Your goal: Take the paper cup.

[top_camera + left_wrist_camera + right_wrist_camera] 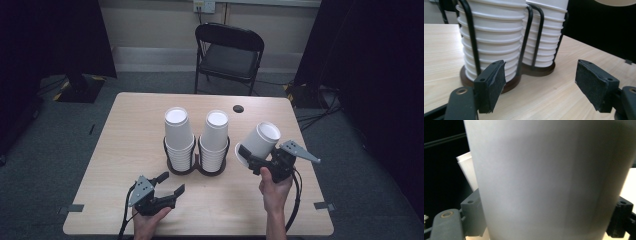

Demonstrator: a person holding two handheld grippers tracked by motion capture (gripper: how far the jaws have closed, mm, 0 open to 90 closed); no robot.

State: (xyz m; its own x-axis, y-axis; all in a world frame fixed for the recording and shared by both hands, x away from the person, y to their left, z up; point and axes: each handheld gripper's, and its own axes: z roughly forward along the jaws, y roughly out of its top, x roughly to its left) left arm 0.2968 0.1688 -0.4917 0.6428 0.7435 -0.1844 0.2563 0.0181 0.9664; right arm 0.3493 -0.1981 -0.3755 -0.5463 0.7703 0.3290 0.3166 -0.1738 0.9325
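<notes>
Two stacks of white paper cups stand upside down side by side in a dark wire holder (196, 167) on the bench (125, 145), the left stack (178, 135) and the right stack (215, 137) each of many nested cups, too many to count surely. One more single cup (260, 139) is clamped between the jaws of the right gripper (251, 156), lifted clear of the bench just to the right of the right stack and apart from it. That cup lies tilted: its long axis slants up and away from the gripper, the closed base pointing up toward the far right, the open rim low beside the jaws. In the right gripper view the cup's wall (544, 182) spans the whole gap between the pads.

One left gripper (169, 184) sits low over the bench, nearer the person than the holder, its jaws wide with nothing between them; the left stack (491, 42) and the holder's wires (472, 37) stand straight ahead of it. Beyond the bench, past both grippers, are one black folding chair (229, 52) and one small dark hole (238, 108) in the benchtop.
</notes>
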